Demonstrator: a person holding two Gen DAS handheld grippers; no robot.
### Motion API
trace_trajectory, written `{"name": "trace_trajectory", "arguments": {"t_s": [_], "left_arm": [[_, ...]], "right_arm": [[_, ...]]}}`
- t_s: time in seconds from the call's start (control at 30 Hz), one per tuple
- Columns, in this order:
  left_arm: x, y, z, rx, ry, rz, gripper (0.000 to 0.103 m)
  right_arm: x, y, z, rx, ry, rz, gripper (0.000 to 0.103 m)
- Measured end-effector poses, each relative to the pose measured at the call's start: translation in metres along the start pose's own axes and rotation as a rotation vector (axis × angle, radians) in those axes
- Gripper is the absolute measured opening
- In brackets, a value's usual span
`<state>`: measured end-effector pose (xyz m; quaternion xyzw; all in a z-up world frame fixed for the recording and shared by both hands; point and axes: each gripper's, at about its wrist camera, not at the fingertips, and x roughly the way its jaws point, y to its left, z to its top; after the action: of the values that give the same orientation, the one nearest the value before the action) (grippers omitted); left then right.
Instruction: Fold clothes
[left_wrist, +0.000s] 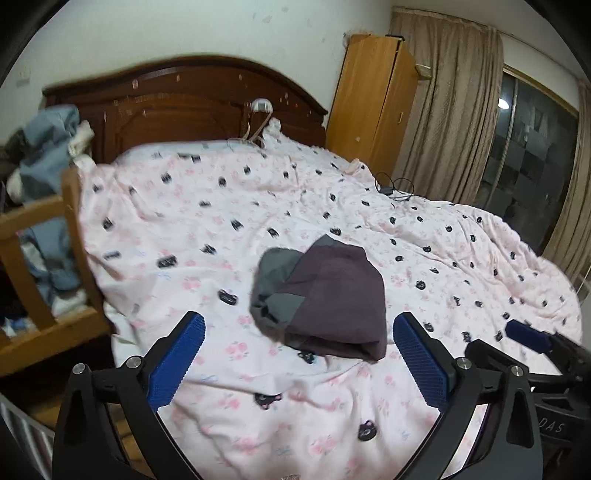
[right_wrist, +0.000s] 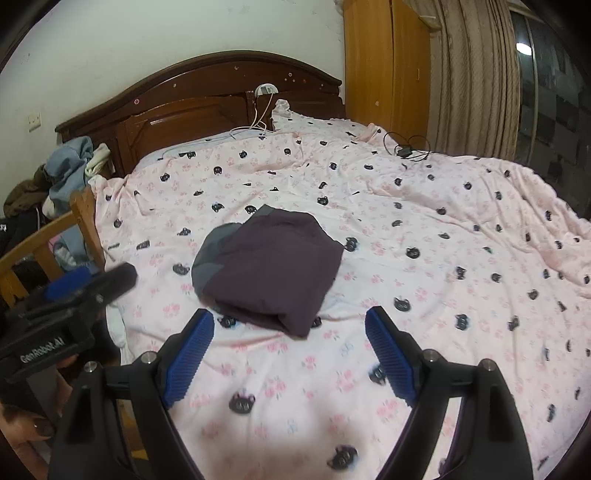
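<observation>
A folded dark purple and grey garment (left_wrist: 325, 295) (right_wrist: 269, 266) lies as a compact bundle on the pink patterned bed cover (left_wrist: 221, 221) (right_wrist: 443, 258). My left gripper (left_wrist: 297, 325) hovers above the near part of the bed, open wide, with only bed cover between its blue pads (left_wrist: 177, 362). My right gripper (right_wrist: 290, 321) is open too, just short of the bundle's near edge, nothing held. In each wrist view the other gripper shows at the side: the right gripper (left_wrist: 532, 336) at the right edge, the left gripper (right_wrist: 88, 284) at the left edge.
A dark wooden headboard (right_wrist: 207, 99) with white cables stands at the back. A black charger and cord (right_wrist: 406, 149) lie on the far right of the bed. A wooden chair (left_wrist: 44, 258) piled with clothes (right_wrist: 70, 166) stands left. A wardrobe (left_wrist: 373, 96) and curtains (right_wrist: 476, 74) are behind.
</observation>
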<state>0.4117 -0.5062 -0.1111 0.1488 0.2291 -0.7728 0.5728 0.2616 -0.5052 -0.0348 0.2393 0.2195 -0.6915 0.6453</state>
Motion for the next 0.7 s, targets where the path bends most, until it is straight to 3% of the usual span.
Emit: {"name": "trace_trajectory", "arguments": {"t_s": [0.07,0.3,0.7], "left_arm": [[-0.010,-0.003,-0.002,0.029,-0.009,0.021,0.102],[-0.035,-0.002,-0.009,-0.014,0.031,-0.005,0.102],[-0.076,-0.027,-0.024,0.099,0.003,-0.016,0.102]], "right_arm": [[-0.012,0.002,-0.006,0.008,-0.006,-0.002,0.087],[-0.055,0.011,-0.027,0.030,-0.032,-0.012,0.087],[-0.116,0.015,-0.050,0.062,-0.068,-0.022,0.088]]}}
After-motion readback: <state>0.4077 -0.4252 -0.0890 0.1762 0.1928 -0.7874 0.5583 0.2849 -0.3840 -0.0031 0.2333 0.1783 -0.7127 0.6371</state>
